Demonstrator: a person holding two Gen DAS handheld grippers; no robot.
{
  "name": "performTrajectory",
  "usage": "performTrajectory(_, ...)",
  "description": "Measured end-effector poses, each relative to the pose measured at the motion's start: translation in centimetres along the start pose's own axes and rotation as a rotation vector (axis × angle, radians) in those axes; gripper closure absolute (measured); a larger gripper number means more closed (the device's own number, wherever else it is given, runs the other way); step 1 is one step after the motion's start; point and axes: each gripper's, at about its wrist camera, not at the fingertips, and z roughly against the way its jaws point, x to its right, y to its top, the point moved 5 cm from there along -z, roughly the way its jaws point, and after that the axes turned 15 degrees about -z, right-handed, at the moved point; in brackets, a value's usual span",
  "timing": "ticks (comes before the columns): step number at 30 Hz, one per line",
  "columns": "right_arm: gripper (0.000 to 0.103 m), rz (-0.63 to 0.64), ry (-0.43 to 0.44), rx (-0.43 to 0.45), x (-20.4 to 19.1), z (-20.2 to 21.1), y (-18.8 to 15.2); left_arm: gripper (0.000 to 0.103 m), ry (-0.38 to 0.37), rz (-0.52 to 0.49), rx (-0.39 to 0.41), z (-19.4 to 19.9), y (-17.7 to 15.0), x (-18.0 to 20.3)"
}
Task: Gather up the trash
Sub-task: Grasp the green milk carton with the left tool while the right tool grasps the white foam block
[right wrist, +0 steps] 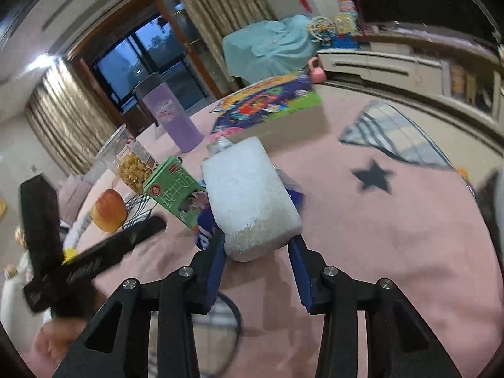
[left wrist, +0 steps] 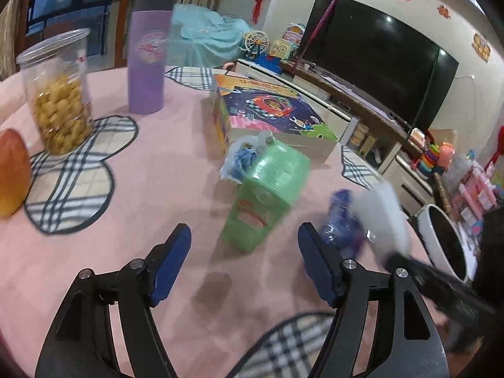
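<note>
The left gripper (left wrist: 244, 258) stands with its blue pads (left wrist: 170, 264) well apart and nothing between them, above the pink surface (left wrist: 157, 173). Just ahead of it a green carton (left wrist: 264, 192) leans tilted on the surface, blurred, and beyond the carton lies a clear bag (left wrist: 242, 157) with something blue inside. Past that sits a flat picture box (left wrist: 271, 116). Ahead and to its left stand a purple cup (left wrist: 148, 53) and a clear jar (left wrist: 60, 94) of yellow snacks on a checked mat (left wrist: 78, 163), with an apple (left wrist: 12, 173) at the far left edge. Just to the right of its right finger is a crumpled blue wrapper (left wrist: 340, 223).

The right gripper (right wrist: 256, 252) has its pads against the near end of a white sponge block (right wrist: 252, 195), one on each side, so it looks clamped on it, though the blur leaves some doubt. The block reaches forward from the fingers. The blue wrapper (right wrist: 204, 230) shows under and left of the block, and the green carton (right wrist: 176, 192) stands tilted further left. A black star (right wrist: 373, 178) marks the surface ahead and to the right. From the left wrist view a white bin (left wrist: 444, 239) with a dark inside sits beyond the surface's edge, to the right.
</note>
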Motion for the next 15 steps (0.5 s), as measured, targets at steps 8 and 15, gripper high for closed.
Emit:
performTrajectory(8, 0.063, -0.085, 0.000, -0.021, 4.6, 3.6, -1.3, 0.092, -0.008, -0.038, -0.034, -2.0, 0.0, 2.6)
performTrajectory(15, 0.063, -0.078, -0.006, -0.056, 7.3, 5.4, -2.8, 0.099, -0.006, 0.000, -0.043, 1.2, -2.6, 4.4)
